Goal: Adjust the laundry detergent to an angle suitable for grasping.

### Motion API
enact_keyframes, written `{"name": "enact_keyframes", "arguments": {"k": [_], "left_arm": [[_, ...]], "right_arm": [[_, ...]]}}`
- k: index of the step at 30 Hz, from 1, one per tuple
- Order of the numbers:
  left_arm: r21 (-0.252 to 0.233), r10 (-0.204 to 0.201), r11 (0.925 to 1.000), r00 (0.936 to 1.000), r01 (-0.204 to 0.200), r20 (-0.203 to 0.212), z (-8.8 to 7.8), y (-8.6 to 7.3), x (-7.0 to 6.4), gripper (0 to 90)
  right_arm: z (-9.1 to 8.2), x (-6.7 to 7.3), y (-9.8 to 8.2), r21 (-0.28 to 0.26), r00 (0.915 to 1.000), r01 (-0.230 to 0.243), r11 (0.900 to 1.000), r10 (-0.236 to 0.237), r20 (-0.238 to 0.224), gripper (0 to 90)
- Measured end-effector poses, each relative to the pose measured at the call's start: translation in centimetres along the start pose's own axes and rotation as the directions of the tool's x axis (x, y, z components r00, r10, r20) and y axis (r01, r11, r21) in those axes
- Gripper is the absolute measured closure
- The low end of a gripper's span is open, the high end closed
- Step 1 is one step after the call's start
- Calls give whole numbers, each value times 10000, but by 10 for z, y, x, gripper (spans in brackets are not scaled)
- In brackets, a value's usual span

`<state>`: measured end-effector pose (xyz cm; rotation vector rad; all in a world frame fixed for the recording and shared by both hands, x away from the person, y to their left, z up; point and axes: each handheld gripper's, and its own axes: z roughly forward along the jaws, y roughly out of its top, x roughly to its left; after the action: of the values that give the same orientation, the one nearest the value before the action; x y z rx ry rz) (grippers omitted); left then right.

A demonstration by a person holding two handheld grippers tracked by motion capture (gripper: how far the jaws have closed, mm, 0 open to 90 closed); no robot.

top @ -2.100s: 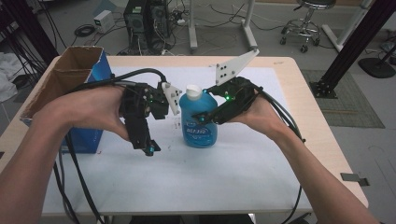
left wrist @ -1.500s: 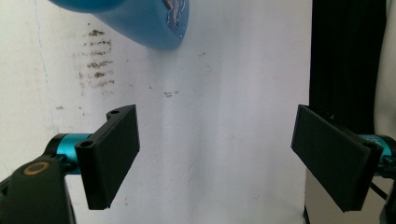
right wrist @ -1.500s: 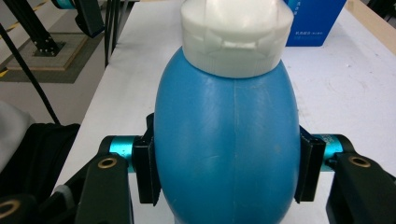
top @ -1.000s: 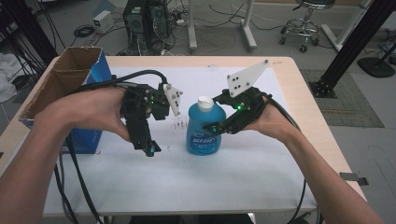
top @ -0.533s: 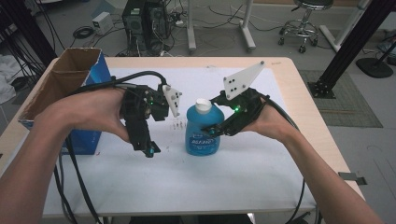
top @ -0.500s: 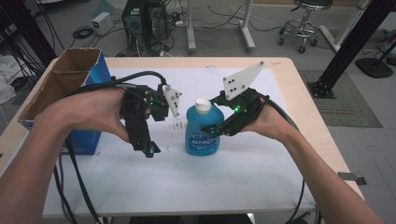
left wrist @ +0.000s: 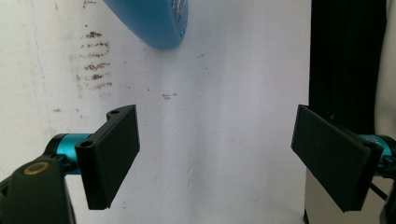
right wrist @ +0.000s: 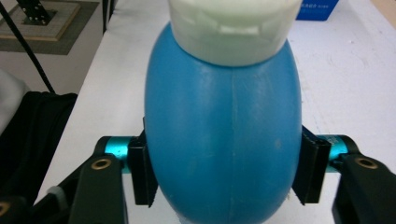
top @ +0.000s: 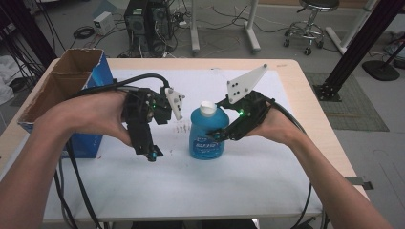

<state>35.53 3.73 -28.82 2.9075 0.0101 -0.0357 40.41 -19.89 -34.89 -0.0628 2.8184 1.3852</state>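
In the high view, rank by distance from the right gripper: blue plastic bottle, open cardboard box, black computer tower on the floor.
1. Blue plastic bottle, between the right gripper's jaws.
2. Open cardboard box, at the table's left edge.
3. Black computer tower, on the floor beyond the table.

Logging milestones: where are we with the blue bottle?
Done: the blue bottle stands upright on the white table. In hand: the right gripper brackets its body, jaws just opening, pads at its sides; contact is unclear. The left gripper hangs open over bare tabletop. Left: drawing the right gripper away.
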Motion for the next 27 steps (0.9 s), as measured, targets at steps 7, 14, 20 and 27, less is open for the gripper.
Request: {"name": "enact_keyframes", "arguments": {"k": [7,14,20,27], "left_arm": [[2,2,10000,10000,-2,21,0,-2,1,154],[45,29,10000,10000,-29,41,0,-1,2,154],[66,5,10000,10000,-5,65,2,0,2,154],[149,11,9999,10000,-12,52,2,0,3,154]], "right_arm": [[0,0,0,-146,9999,-106,9998,104,-130,324],[-4,1,2,-227,9998,-144,9996,141,-150,305],[-9,3,3,-38,9996,-237,9997,236,-128,271],[-14,4,3,443,9996,-275,9986,272,77,230]]}}
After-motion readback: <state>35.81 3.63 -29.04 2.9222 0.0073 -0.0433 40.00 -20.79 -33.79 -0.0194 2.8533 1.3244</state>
